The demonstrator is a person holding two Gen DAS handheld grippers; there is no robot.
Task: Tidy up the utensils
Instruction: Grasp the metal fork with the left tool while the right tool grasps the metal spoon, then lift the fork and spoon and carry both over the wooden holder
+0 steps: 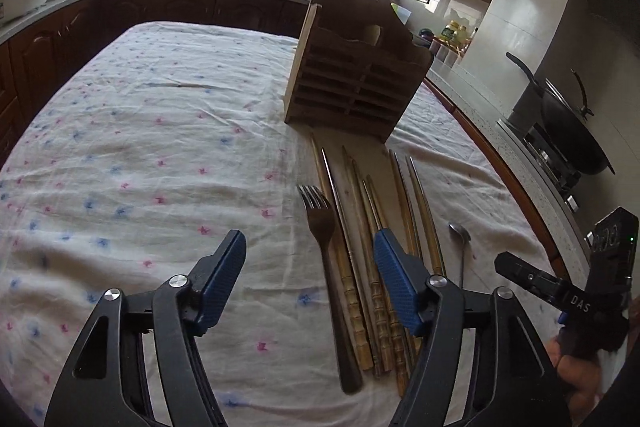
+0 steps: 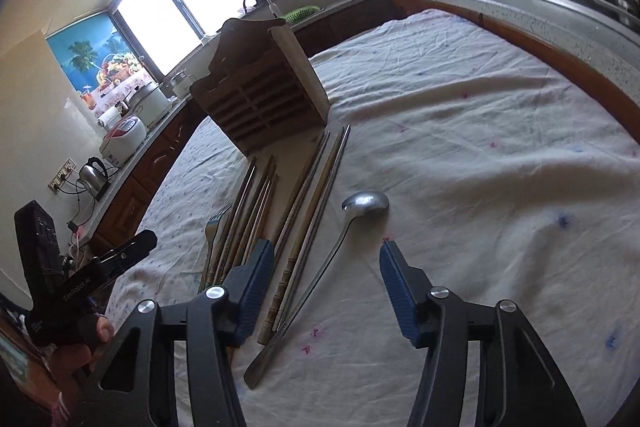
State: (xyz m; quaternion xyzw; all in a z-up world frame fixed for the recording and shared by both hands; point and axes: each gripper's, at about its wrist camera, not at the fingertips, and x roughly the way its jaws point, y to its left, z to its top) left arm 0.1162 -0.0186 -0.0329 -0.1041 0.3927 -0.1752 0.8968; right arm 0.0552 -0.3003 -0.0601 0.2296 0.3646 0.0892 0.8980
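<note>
Two grippers — left gripper [image 1: 310, 269] and right gripper [image 2: 326, 269] — jaws apart, empty, above chopsticks [image 1: 362, 247], fork [image 1: 320, 211], spoon [image 2: 364, 205], wooden holder [image 1: 352, 75] beyond.

Each gripper, the left gripper [image 1: 310, 269] and the right gripper [image 2: 326, 273], has two matte black angular arms with open triangular cut-outs, joined by round silver screws, and each arm ends in a blue pad [image 1: 224, 281] with a fine ribbed texture. Seen from the left wrist, the right gripper's black body bears white letters "DAS" and a black box on top with a small green light. Seen from the right wrist, the left gripper's body reads "GenRobot.AI" in white, a similar black box stands on it, and a hand [image 2: 86, 347] shows a black strap across it.
</note>
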